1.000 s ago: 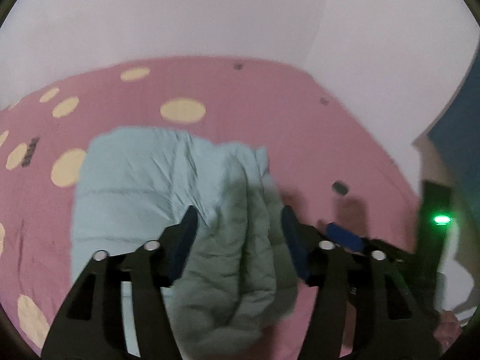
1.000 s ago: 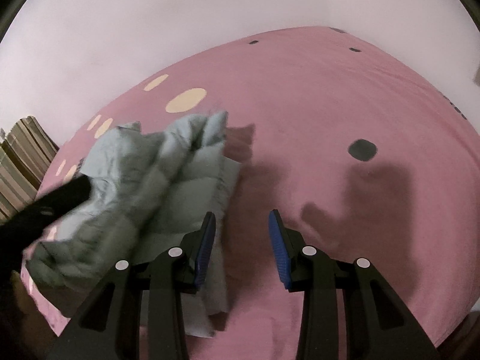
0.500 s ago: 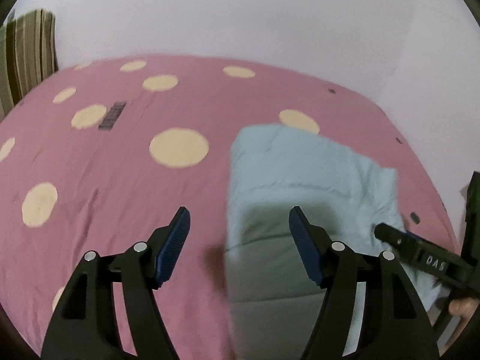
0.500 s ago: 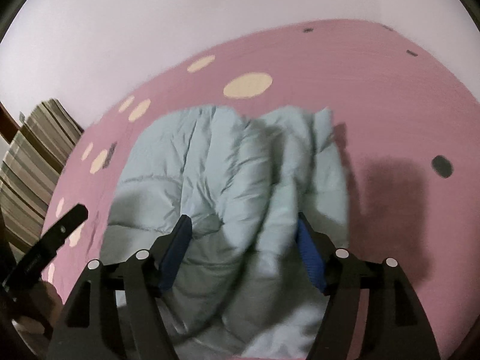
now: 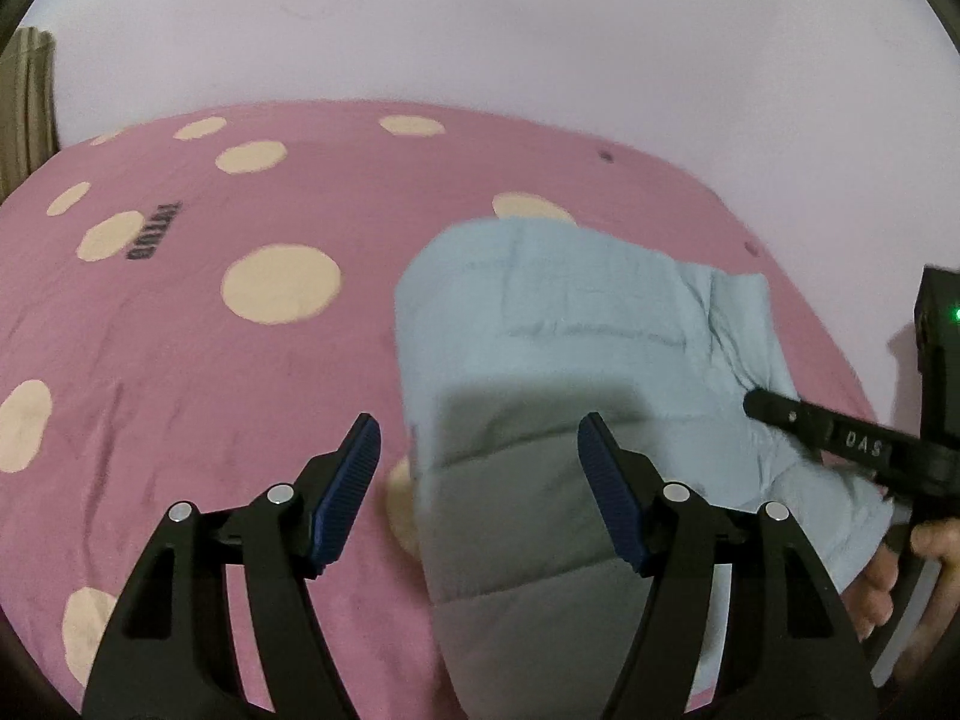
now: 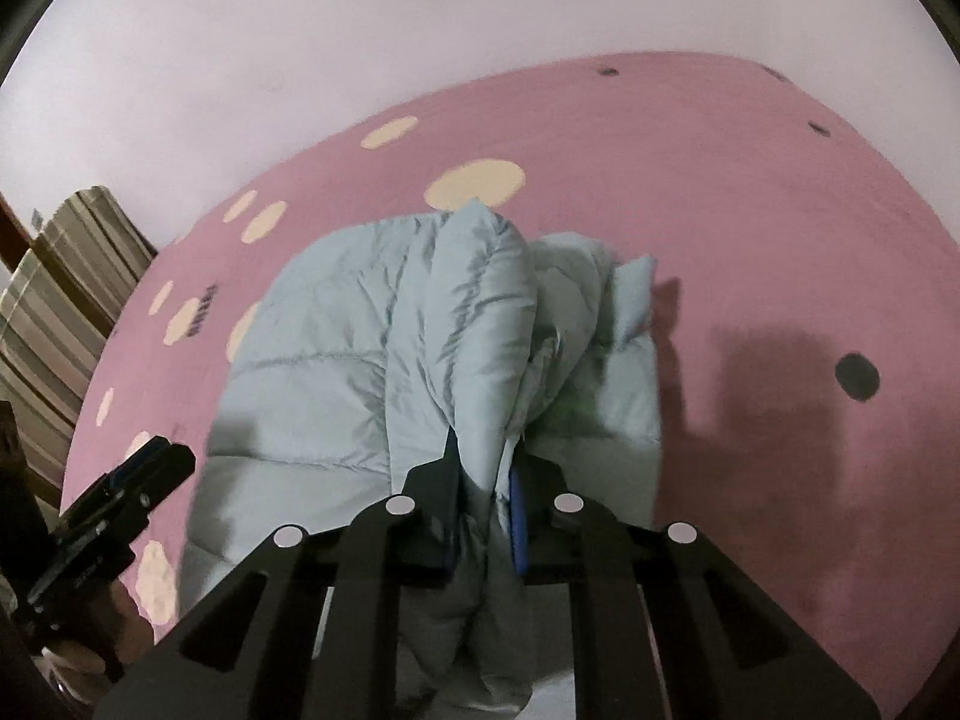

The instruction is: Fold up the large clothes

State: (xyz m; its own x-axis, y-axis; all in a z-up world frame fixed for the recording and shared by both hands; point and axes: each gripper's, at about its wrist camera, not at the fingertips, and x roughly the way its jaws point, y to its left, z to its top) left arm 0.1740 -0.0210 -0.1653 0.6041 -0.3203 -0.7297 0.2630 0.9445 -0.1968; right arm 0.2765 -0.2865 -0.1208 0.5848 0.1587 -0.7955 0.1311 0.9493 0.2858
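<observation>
A pale blue puffer jacket (image 5: 558,324) lies folded on the pink bed; it also shows in the right wrist view (image 6: 336,360). My left gripper (image 5: 480,480) is open and empty, hovering over the jacket's near left edge. My right gripper (image 6: 486,492) is shut on a bunched ridge of the jacket's fabric and lifts it slightly. The right gripper also shows at the right of the left wrist view (image 5: 840,444), at the jacket's right edge. The left gripper shows at the lower left of the right wrist view (image 6: 114,510).
The pink bedspread (image 5: 180,360) has cream dots and a few dark dots (image 6: 858,376). A striped pillow or blanket stack (image 6: 66,288) sits at the bed's left end. White walls stand behind the bed.
My right gripper moved over the jacket and shut on a fold of its fabric. My left gripper let go of the jacket, swung left and stays open.
</observation>
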